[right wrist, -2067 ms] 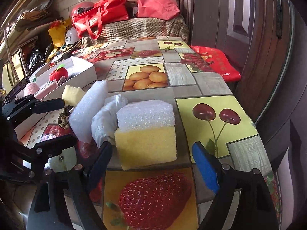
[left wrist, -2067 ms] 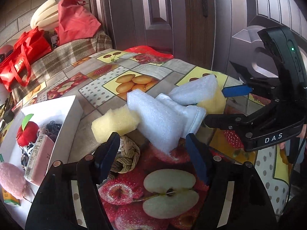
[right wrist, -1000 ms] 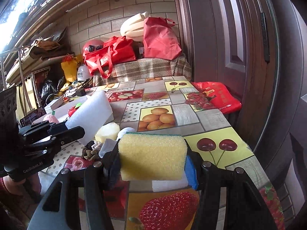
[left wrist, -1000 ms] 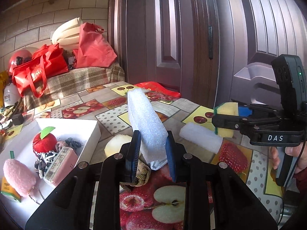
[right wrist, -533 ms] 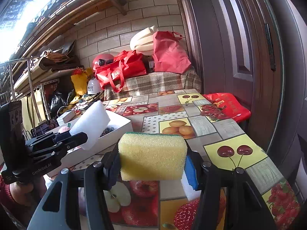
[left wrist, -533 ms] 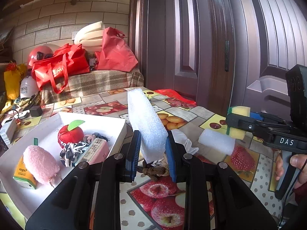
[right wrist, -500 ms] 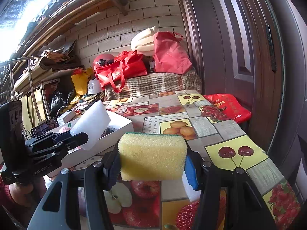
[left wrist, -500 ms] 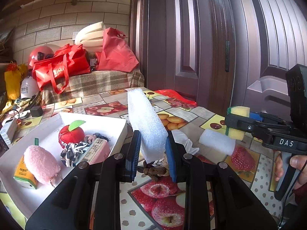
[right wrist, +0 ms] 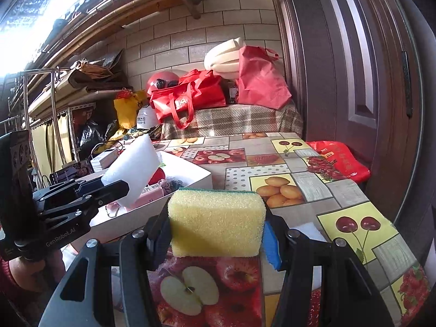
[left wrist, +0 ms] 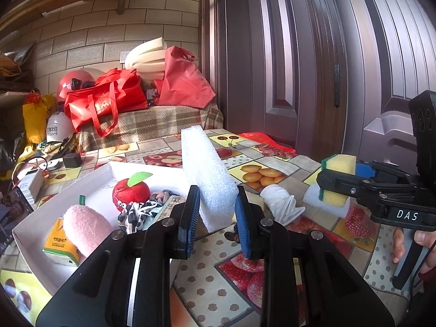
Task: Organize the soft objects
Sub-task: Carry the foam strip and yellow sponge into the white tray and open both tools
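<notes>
Above the fruit-print table, left claw clamped on white foam block, right claw clamped on yellow sponge

Table carried a fruit-print cloth; on it lay a white tray, white glove, red bag.

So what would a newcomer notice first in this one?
The white foam block stands upright in the left claw, just right of the white box of soft toys. The yellow sponge fills the right claw, held above the fruit-print tablecloth. Behind, red bags sit piled against the brick wall.
</notes>
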Demonstrator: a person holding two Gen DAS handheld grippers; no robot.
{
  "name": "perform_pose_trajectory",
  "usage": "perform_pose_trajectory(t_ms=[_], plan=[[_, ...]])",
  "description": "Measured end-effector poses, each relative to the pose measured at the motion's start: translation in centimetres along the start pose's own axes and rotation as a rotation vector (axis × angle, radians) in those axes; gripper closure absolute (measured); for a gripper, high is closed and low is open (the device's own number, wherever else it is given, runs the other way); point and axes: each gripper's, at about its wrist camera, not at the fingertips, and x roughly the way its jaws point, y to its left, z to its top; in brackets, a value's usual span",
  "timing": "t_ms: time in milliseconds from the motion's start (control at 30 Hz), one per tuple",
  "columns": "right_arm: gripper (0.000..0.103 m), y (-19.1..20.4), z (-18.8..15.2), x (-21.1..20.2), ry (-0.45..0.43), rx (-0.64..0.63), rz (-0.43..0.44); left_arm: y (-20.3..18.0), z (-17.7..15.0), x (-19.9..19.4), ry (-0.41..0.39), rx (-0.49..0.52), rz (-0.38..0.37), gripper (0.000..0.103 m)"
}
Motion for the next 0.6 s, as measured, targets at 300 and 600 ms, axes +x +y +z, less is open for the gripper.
perform_pose_trajectory(t_ms=[300,600], plan=[[0.046,2.2,0.1,1.5,0.009,-0.028,0.033,3.5,-0.8,-1.6,0.001,0.006,0.096,0.078],[0.046,4.7,0.3,3.7,0.042,-0.052,0.091,7.1,-1.4,-2.4,0.001,-0.03,0.177,0.078]])
